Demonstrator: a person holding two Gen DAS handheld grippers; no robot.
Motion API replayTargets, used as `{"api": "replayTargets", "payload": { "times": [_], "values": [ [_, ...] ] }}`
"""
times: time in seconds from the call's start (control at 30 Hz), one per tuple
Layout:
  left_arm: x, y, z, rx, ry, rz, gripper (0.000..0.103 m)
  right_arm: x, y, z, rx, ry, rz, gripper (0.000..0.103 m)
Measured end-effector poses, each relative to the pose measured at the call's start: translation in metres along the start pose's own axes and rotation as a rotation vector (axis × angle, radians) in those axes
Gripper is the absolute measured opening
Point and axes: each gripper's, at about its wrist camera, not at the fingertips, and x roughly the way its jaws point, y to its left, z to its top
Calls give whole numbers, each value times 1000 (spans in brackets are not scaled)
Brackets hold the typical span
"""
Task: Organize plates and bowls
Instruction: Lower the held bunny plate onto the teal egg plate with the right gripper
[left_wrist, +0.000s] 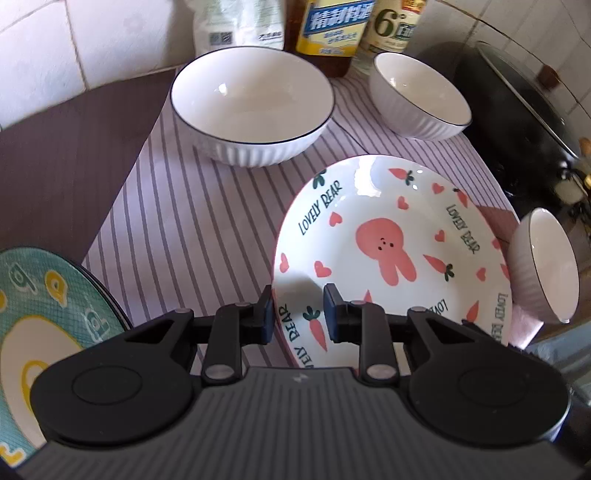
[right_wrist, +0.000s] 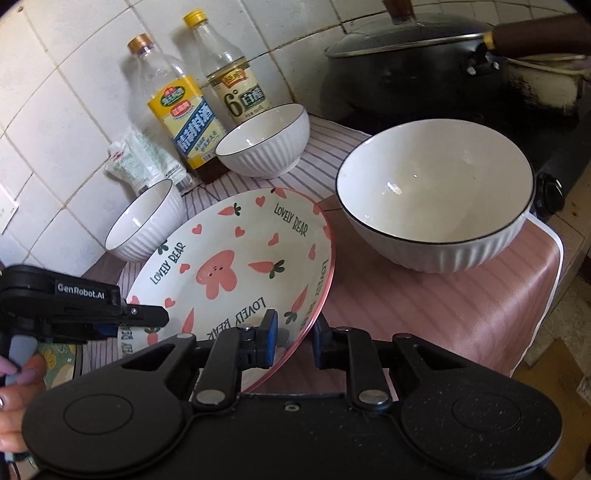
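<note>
Both claws grip the round white ceramic plate printed with a pink rabbit, hearts and carrots (left_wrist: 388, 243), which sits tilted between them over the striped cloth-covered surface (left_wrist: 177, 229). The left claw (left_wrist: 298, 314) is nearly closed across the near-left rim; the right claw (right_wrist: 295, 341) is nearly closed across the near-right rim.

Risks, largest first:
- The plate could slip or twist, since each narrow pinch bears only on a glazed rim and uneven lifting would lever it loose.
- The large ribbed white bowl with a dark rim (right_wrist: 436, 206), just beyond the right claw, could be struck if the plate swings.
- The small ribbed white bowl (left_wrist: 421, 96) stands farther ahead.

Unclear: whether the plate's far edge touches the surface; the teal patterned plate (left_wrist: 44, 306) beside the left claw is cut off.
</note>
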Motion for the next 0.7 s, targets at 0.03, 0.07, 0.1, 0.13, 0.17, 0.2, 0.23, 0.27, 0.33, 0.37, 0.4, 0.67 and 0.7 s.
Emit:
{"api": "replayTargets", "payload": {
  "times": [0.03,0.07,0.1,0.13,0.17,0.2,0.23,0.27,0.33,0.37,0.4,0.67,0.7],
  "values": [
    [-2,0,0,-2,2,-7,25,0,-2,2,8,6,7,24],
    [-4,1,0,1,0,-15,25,-1,-3,3,11,6,13,24],
    [-8,3,0,10,-4,-23,25,-2,-4,5,2,0,18,24],
    [-11,3,0,16,-11,-25,25,-3,-4,6,0,4,18,24],
    [-13,3,1,20,-17,-26,25,-2,-6,7,9,11,24,24],
    [-16,5,2,27,-23,-28,25,-2,-9,8,20,15,35,24],
    [-18,5,2,36,-30,-28,25,-1,-11,8,25,16,42,24],
    [-20,5,1,42,-34,-24,25,-2,-12,8,27,16,46,24],
    [-23,3,-1,57,-39,-15,25,-3,-12,7,30,17,57,24],
    [-25,4,-3,62,-42,-11,25,-4,-11,7,26,16,59,24],
    [-27,3,-5,67,-44,-7,25,-6,-11,7,20,13,63,24],
    [-61,10,-23,49,-55,-5,25,-32,4,10,-22,2,87,24],
    [-66,12,-25,42,-61,-6,25,-36,6,10,-28,0,93,24]
  ]
}}
